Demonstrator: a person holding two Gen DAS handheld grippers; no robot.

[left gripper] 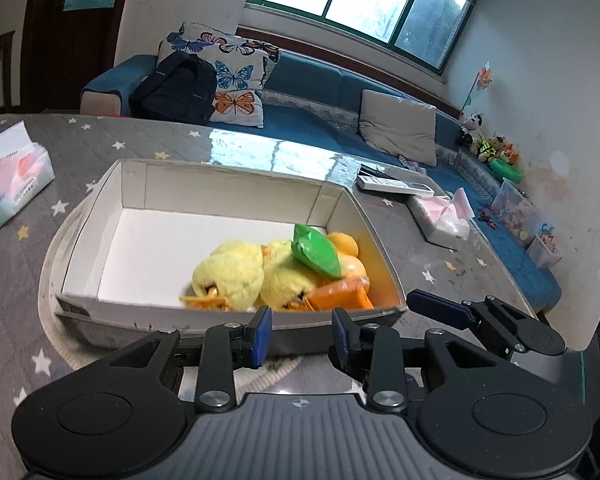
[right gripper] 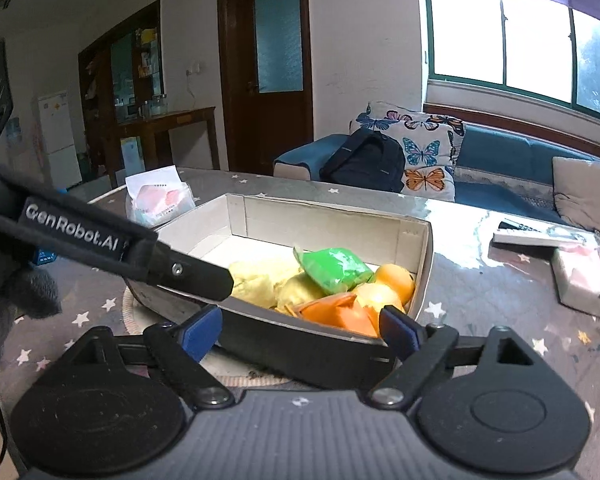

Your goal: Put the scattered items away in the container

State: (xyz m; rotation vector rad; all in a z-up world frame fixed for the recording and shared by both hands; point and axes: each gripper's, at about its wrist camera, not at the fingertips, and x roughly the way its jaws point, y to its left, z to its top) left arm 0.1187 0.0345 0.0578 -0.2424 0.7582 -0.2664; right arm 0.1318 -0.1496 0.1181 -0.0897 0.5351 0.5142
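A white cardboard box (left gripper: pixel 228 170) (right gripper: pixel 332 204) stands on the star-patterned table. In its near right corner lie two yellow plush toys (left gripper: pixel 232 268) (right gripper: pixel 260 284), a green packet (left gripper: pixel 314 252) (right gripper: pixel 332 270), orange round pieces (left gripper: pixel 344 242) (right gripper: pixel 396 278) and an orange packet (left gripper: pixel 340 298) (right gripper: pixel 336 312). My left gripper (left gripper: pixel 302 334) hovers just in front of the box's near wall, its blue pads a little apart with nothing between them. My right gripper (right gripper: pixel 300 328) stands wide open and empty at the same wall. One of its fingers (left gripper: pixel 440 307) shows in the left wrist view.
A tissue pack (left gripper: pixel 12 180) (right gripper: pixel 156 200) lies left of the box. A remote (left gripper: pixel 396 185) and another tissue pack (left gripper: pixel 444 216) (right gripper: pixel 584 280) lie to the right. A blue sofa (left gripper: pixel 312 120) with a black backpack (left gripper: pixel 176 88) runs behind the table. A gloved hand (right gripper: pixel 20 292) is at the left.
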